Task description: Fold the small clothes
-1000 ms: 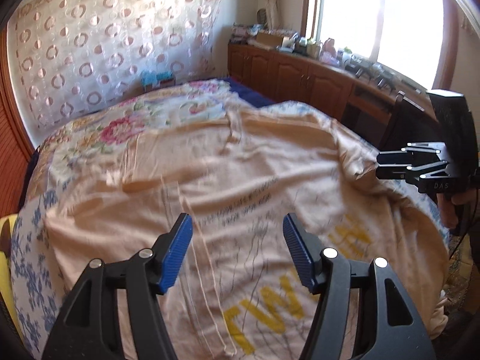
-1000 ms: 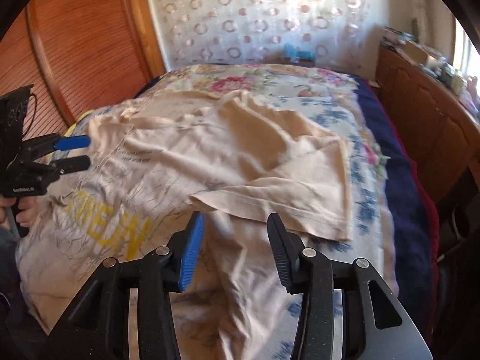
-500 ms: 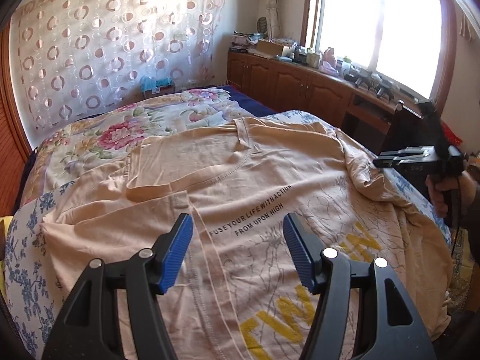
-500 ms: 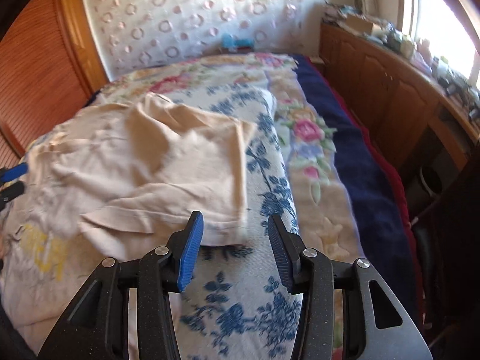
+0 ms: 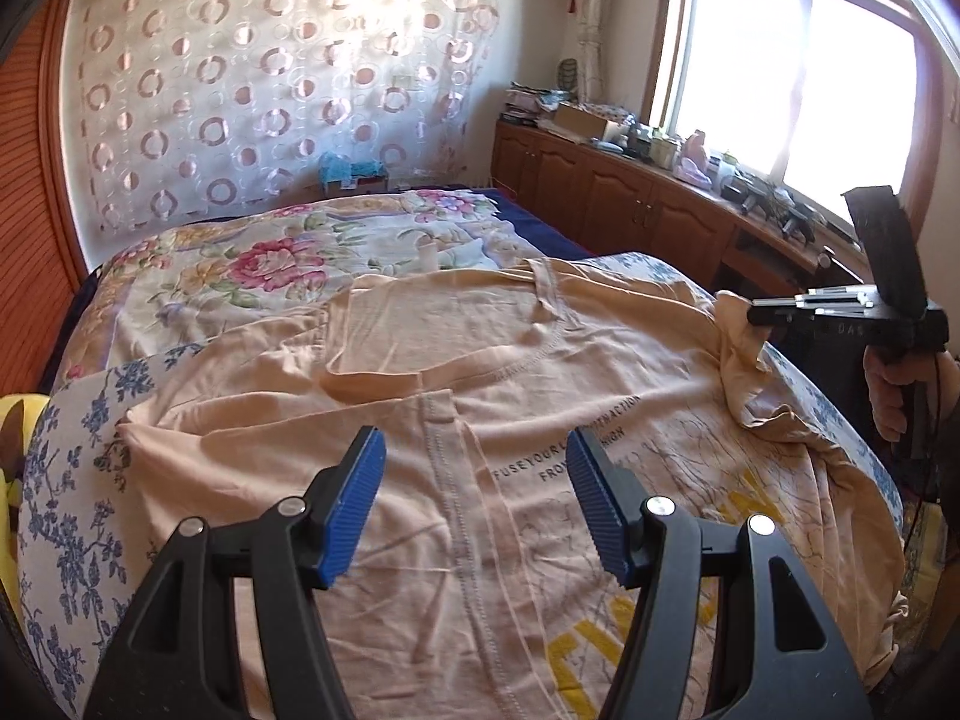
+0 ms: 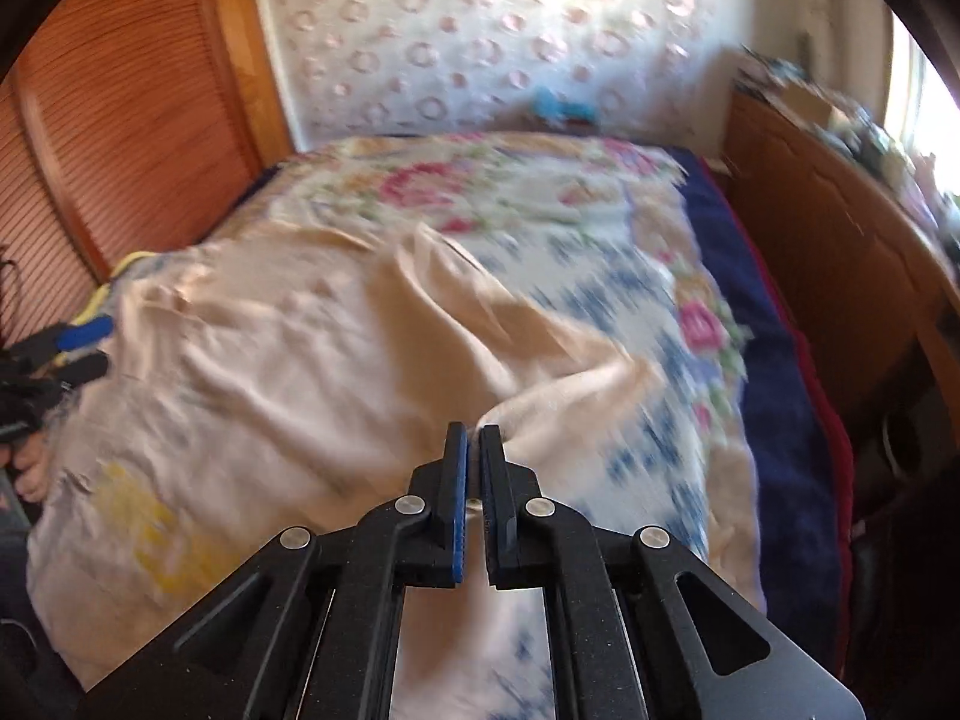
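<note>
This is a bedroom in a home. A wide bed (image 5: 198, 276) fills most of the room, dressed in a floral bedspread (image 5: 258, 258) with pink blooms and blue sprigs over a dark blue blanket (image 6: 774, 360). A sheer curtain (image 5: 270, 90) patterned with rings hangs across the far wall. Low wooden cabinets (image 5: 606, 198) run beneath a bright window (image 5: 804, 78), their top crowded with boxes, bottles and small household clutter, too small to name singly. On the other side stands reddish slatted wood panelling (image 6: 120, 120), perhaps a wardrobe door, though the blurred view leaves that unsure.
</note>
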Motion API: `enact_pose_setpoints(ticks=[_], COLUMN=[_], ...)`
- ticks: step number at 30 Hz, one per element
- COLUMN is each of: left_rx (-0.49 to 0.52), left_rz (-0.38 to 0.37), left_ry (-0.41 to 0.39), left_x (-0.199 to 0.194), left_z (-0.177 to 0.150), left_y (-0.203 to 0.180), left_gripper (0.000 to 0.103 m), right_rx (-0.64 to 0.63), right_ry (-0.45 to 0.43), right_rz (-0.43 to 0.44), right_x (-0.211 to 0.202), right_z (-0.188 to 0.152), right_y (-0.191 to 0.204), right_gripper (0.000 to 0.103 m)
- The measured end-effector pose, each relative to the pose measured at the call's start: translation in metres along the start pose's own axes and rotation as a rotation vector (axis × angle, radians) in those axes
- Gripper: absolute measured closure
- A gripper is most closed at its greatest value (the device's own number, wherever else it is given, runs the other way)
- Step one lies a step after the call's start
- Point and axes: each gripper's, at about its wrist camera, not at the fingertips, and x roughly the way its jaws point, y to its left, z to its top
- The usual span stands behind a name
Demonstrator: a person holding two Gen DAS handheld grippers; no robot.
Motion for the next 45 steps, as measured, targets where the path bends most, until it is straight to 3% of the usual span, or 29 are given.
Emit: enact_pose_setpoints(ticks=[6,11,12,13,14,20,29,33,37,45], left_rx=[-0.018,-0.019,-0.019,-0.019,-0.019,-0.008,-0.009,-0.015,-0.015,-0.017], left_rz=[0.012,0.013,0.014,0.014,0.014,0.017,0.019,0.019,0.023,0.029], left_ry=[-0.004,-0.005,-0.004,-0.003,-0.002,-0.004,-0.002,-0.002,-0.004,-0.008], left_x=[0.001,0.0,0.0,0.0,0.0,-0.002,-0.001,0.0,0.0,-0.001], left_z=[-0.002,-0.003,-0.003,-0.003,-0.002,-0.002,-0.002,-0.004,-0.005,-0.004], left_y=[0.006,0.006,0.006,0.006,0.006,0.003,0.002,0.003,0.004,0.006], left_gripper=[0.04,0.04,0.04,0.04,0.04,0.04,0.04,0.04,0.04,0.04], right_rx=[-0.152,-0.179,-0.177,-0.17,-0.155,-0.113,-0.07,-0.065,-0.086,-0.108], right_ry=[-0.029,-0.006,0.0,0.003,0.002,0.008,0.118,0.143,0.169,0.169], right_rz=[0.041,0.041,0.032,0.027,0.031,0.032,0.015,0.033,0.04,0.091], right_x=[0.017,0.04,0.043,0.044,0.042,0.019,0.008,0.006,0.006,0.0], right_z=[0.045,0.059,0.059,0.058,0.057,0.03,-0.036,-0.052,-0.061,-0.064], right_y=[0.046,0.064,0.066,0.066,0.065,0.057,0.053,0.058,0.064,0.08], right_gripper=[0.101,0.097,0.08,0.055,0.05,0.05,0.055,0.07,0.095,0.099])
